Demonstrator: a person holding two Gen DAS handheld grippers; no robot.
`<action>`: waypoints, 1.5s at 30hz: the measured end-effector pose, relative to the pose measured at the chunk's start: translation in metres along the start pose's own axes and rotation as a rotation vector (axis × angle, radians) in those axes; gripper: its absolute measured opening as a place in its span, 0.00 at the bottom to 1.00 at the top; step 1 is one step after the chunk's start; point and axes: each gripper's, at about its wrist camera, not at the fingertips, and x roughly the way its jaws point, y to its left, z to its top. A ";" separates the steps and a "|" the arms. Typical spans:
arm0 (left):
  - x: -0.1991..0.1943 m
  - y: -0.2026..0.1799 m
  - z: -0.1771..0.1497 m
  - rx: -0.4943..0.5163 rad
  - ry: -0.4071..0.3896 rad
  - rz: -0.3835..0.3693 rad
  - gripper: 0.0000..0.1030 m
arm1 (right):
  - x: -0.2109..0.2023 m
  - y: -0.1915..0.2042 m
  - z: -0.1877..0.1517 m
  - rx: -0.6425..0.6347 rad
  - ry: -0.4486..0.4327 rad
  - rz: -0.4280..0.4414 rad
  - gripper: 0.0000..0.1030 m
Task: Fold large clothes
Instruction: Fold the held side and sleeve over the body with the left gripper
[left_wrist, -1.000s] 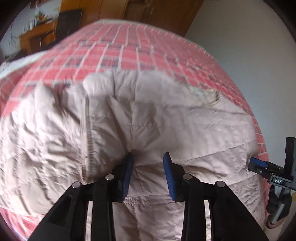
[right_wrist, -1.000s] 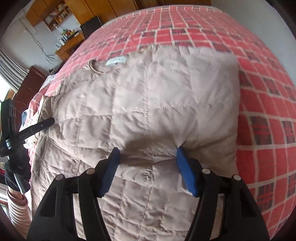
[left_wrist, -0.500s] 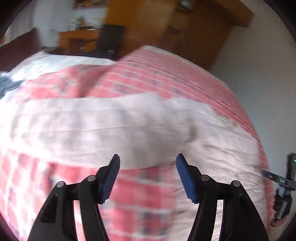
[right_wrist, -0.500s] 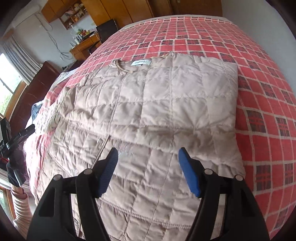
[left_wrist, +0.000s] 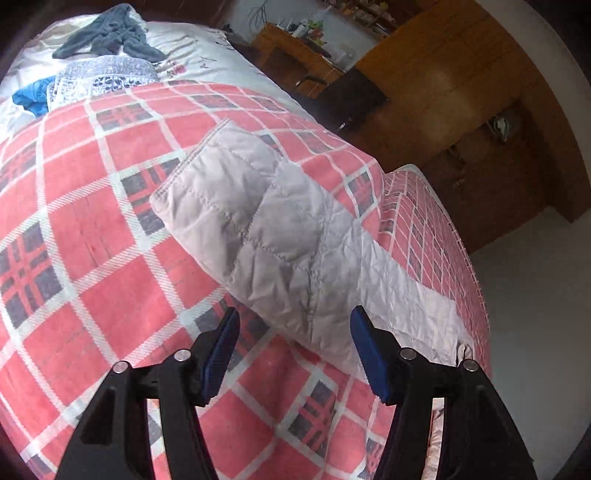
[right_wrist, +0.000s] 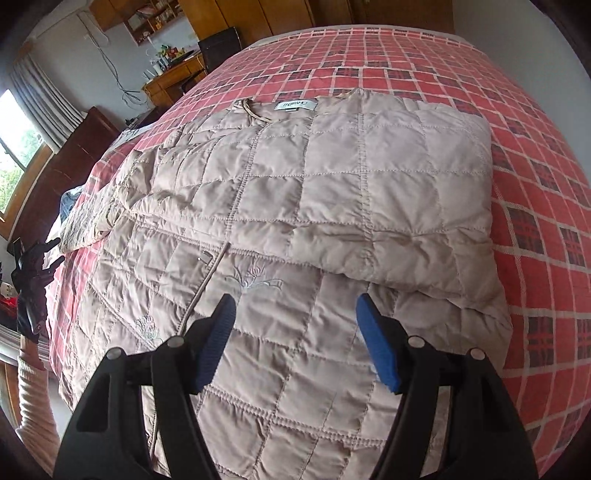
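Across the plaid bed (right_wrist: 535, 206) lies a quilted jacket (right_wrist: 295, 206); left gripper (left_wrist: 293, 350) gapes toward its sleeve (left_wrist: 258, 236) at twelve o'clock, likely to fold it; right gripper (right_wrist: 295, 336) hovers spread, empty.

Both grippers released and drawn back from the jacket.

A second ago my left gripper (left_wrist: 293, 350) was pinched into the quilted jacket (right_wrist: 314, 206); its jaws now stand wide apart with nothing between them, and it has swung round to face the outstretched sleeve (left_wrist: 266, 236) lying on the plaid bedspread (left_wrist: 92, 236). My right gripper (right_wrist: 295, 339), earlier pressed into the folded panel's lower edge, has lifted clear, jaws spread, hovering over the jacket's lower half. The right side now lies folded across the body.
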 end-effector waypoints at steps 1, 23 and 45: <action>0.007 0.002 0.001 -0.020 0.000 -0.006 0.57 | -0.002 -0.002 -0.001 0.005 -0.001 -0.002 0.66; -0.028 -0.085 0.005 0.117 -0.196 -0.102 0.05 | -0.010 -0.016 -0.020 -0.003 -0.007 -0.114 0.66; 0.049 -0.372 -0.206 0.784 0.036 -0.301 0.05 | -0.032 -0.028 -0.033 0.053 -0.038 -0.096 0.66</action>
